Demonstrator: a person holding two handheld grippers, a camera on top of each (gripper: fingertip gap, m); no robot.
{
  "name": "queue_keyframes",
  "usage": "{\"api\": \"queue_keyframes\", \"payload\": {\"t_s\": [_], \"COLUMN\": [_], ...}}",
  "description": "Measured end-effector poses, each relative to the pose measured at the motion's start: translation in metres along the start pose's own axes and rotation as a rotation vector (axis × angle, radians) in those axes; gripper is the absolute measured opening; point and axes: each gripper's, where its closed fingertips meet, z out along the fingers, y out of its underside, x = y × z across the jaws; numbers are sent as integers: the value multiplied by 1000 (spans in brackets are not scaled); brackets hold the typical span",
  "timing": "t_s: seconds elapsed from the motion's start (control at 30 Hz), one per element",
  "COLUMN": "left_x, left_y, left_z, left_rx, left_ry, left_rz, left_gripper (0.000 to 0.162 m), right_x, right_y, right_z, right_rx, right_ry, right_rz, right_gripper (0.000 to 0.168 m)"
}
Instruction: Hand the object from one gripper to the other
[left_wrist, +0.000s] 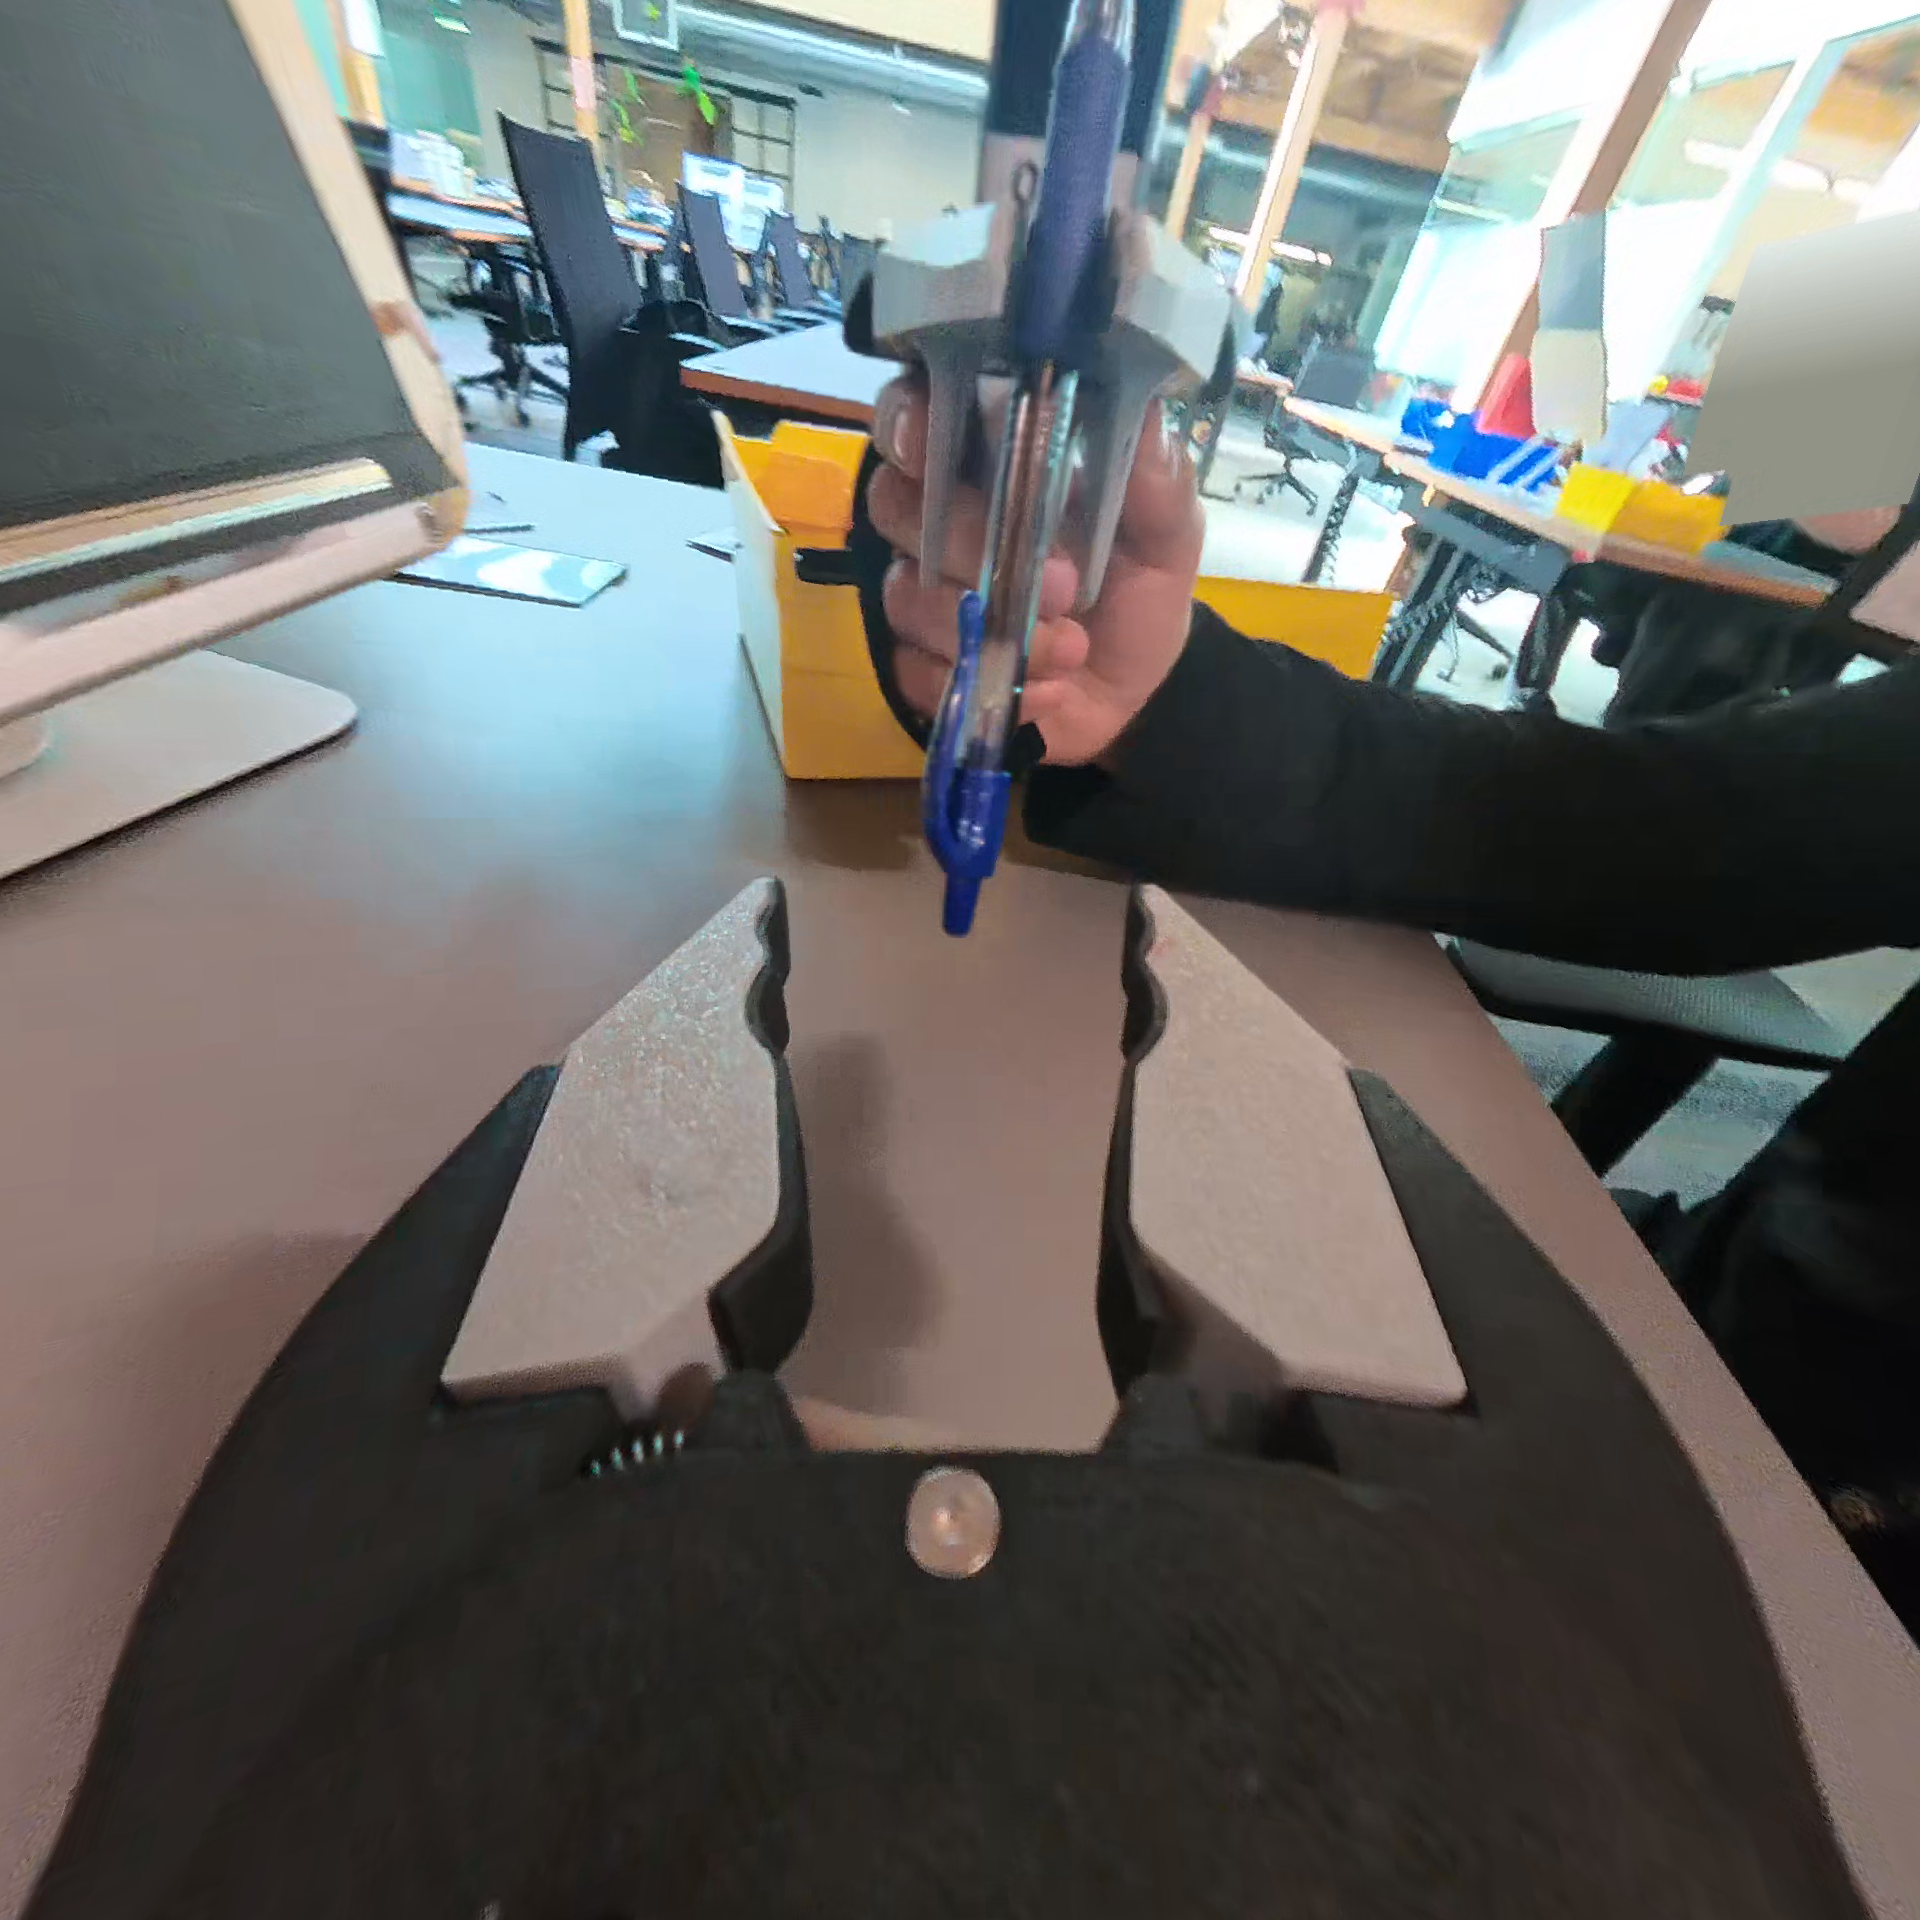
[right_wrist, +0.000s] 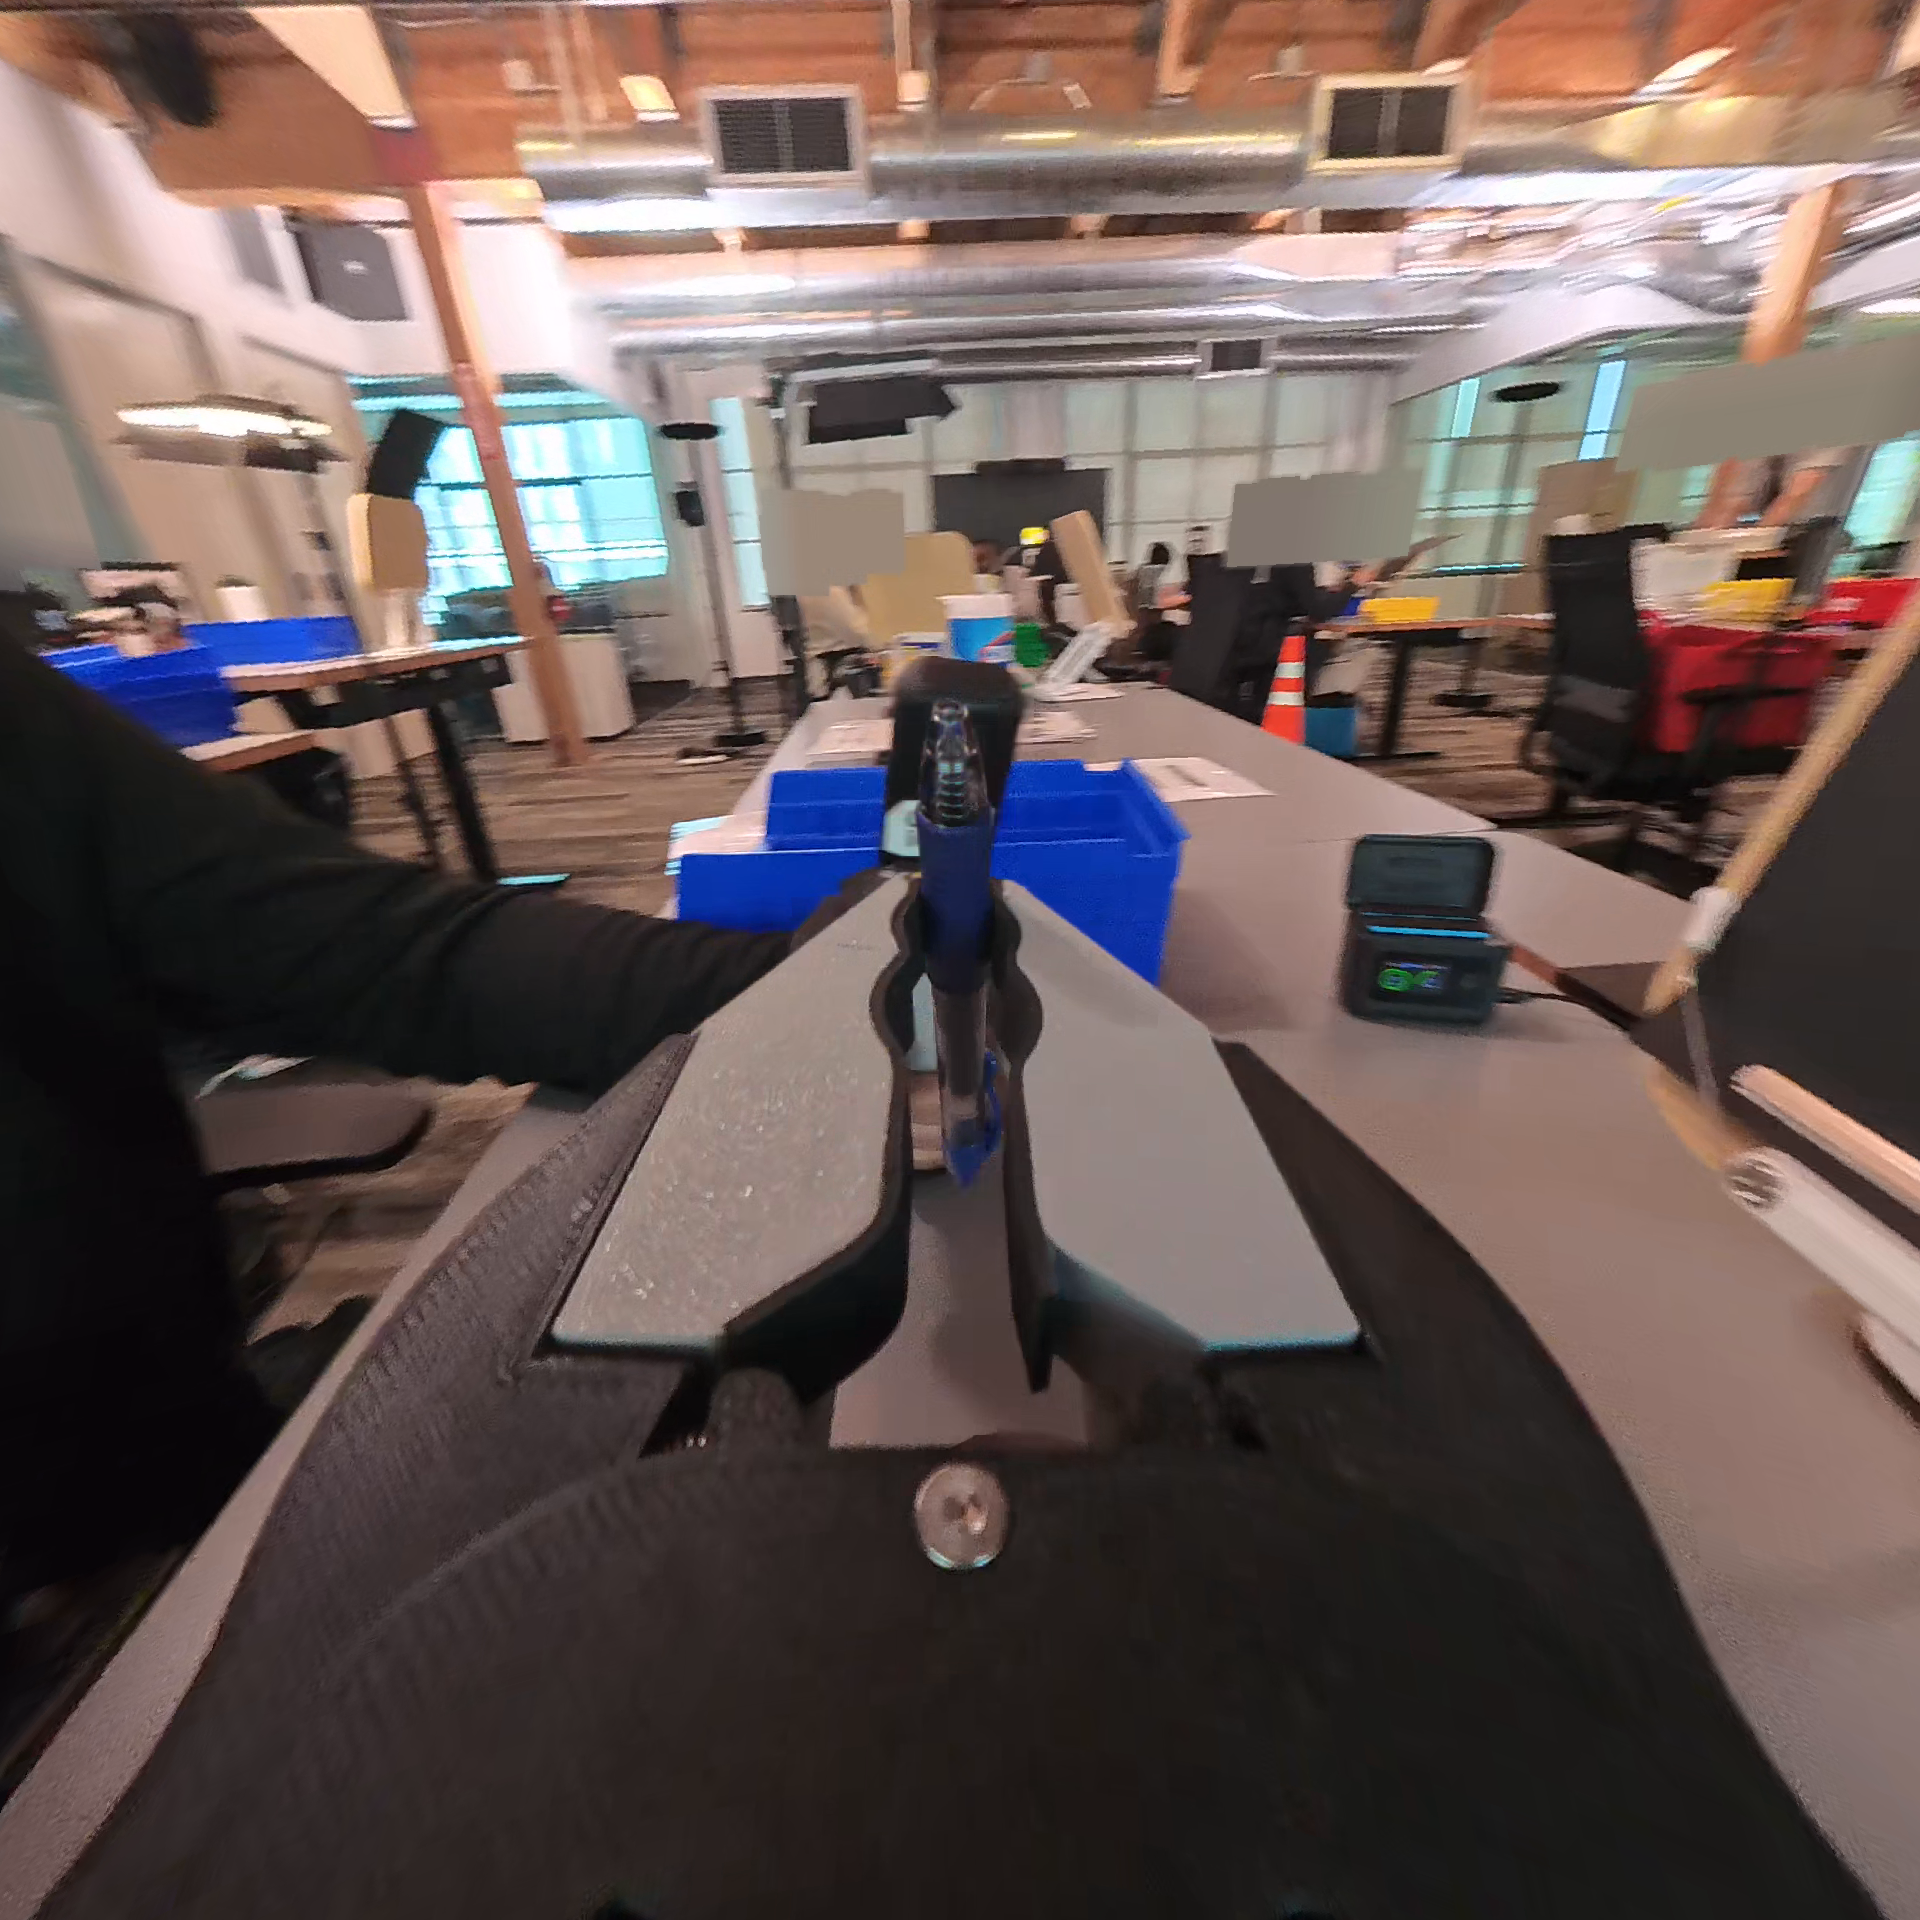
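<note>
Office table (left_wrist: 416, 831): right gripper (right_wrist: 951, 935) jaws clamp the pen (right_wrist: 954, 914) upright, clip end free for left gripper (left_wrist: 951, 956), jaws wide.

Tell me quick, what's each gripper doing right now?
Left gripper: open, holding nothing.
Right gripper: shut on the blue pen.
</note>
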Motion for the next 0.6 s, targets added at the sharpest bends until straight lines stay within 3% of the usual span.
{"api": "queue_keyframes", "payload": {"t_s": [0.1,0.17,0.23,0.27,0.37,0.47,0.53,0.6], "left_x": [13,26,29,25,-19,-69,-78,-70], "left_y": [5,2,0,1,-3,-23,-36,-43], "left_z": [10,10,8,8,7,-20,-38,-43], "left_rx": [-38,-13,0,-9,-22,16,-9,-98], "left_ry": [66,142,170,148,-159,-607,-816,-906], "left_rz": [-4,-12,-18,-4,115,331,594,1002], "left_gripper": [62,43,11,10,10,10,10,10], "right_x": [-20,-28,-26,-25,2,40,45,37], "right_y": [2,10,22,27,31,34,33,26], "right_z": [4,9,14,15,17,8,5,4], "right_rx": [-7,-46,-106,-121,-131,-131,-104,-50], "right_ry": [-127,-177,-160,-155,4,216,217,116], "right_rz": [17,31,23,28,54,88,176,297], "right_gripper": [8,8,8,8,12,38,46,47]}}
